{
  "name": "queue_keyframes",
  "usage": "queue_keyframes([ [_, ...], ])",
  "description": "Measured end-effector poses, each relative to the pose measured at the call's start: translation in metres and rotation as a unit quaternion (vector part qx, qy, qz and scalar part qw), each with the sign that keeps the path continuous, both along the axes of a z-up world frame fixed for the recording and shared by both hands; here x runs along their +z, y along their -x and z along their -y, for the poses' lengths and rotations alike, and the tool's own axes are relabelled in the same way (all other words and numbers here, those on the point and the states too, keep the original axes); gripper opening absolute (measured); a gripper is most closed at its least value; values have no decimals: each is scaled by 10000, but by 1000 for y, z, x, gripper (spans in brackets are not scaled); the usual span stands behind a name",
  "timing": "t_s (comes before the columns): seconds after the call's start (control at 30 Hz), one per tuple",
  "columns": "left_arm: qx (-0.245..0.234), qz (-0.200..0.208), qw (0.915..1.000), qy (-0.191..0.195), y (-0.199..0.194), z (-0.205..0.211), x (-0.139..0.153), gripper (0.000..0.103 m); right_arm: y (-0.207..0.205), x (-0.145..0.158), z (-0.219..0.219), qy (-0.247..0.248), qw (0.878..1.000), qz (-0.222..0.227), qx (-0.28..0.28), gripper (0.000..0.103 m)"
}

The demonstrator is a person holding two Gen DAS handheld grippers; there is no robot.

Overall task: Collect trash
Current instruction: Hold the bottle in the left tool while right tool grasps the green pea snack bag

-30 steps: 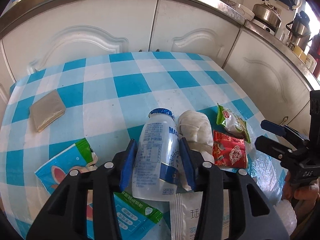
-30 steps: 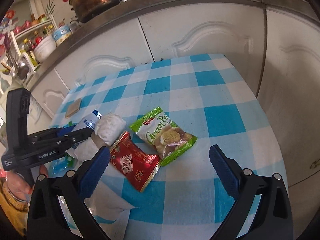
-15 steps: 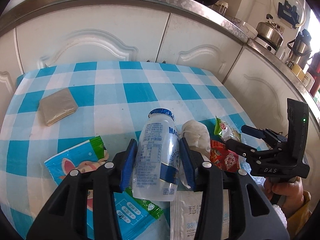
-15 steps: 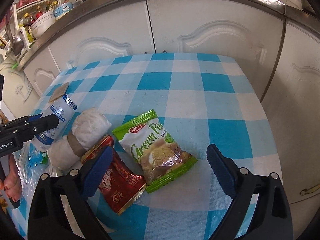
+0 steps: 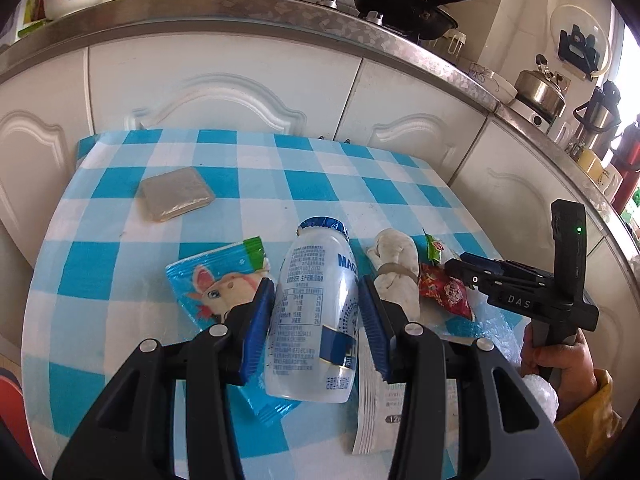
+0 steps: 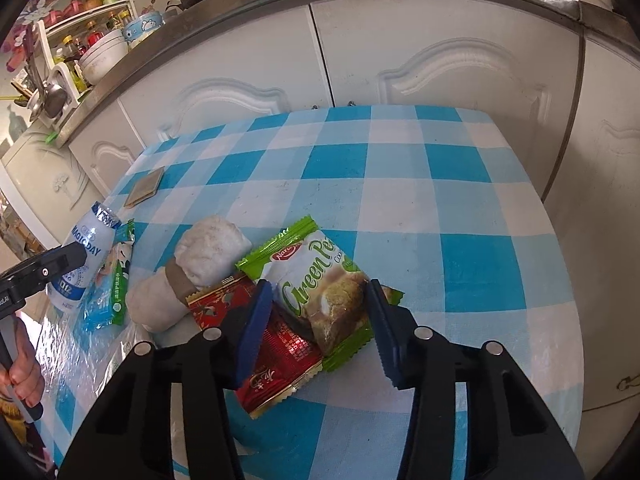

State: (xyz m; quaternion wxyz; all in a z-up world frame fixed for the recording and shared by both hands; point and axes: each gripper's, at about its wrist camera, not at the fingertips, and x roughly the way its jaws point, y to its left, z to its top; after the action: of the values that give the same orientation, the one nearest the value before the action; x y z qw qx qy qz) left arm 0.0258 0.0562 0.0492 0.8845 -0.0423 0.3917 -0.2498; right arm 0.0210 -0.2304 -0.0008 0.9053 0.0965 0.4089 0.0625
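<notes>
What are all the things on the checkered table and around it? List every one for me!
White plastic drink bottle with blue foil cap: one, white and blue, held between the left gripper's pads.
Green cookie packet: one, green and white, between the right gripper's closing jaws.
Red snack packet: one, red, partly under the green packet.
White rolled cloth bundle: one, white with a tan band, beside the red packet.
Blue cartoon wrapper: one, blue and green, left of the bottle.
Flat grey-brown square pad: one, far left of the table.
Blue-and-white checkered tablecloth: one.
Left gripper: black, blue pads.
Right gripper: black, blue pads.
</notes>
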Motion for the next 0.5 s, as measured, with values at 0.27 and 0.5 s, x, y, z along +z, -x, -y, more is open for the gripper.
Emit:
queue_keyframes([
  [0.27, 280, -42, 9996, -26, 40, -41, -2, 45, -10, -6, -3, 23, 10000, -80, 42, 86],
  [0.5, 565, -232, 9981, -23, 66, -77, -9, 45, -18, -4, -11, 5, 9999, -87, 113, 78],
])
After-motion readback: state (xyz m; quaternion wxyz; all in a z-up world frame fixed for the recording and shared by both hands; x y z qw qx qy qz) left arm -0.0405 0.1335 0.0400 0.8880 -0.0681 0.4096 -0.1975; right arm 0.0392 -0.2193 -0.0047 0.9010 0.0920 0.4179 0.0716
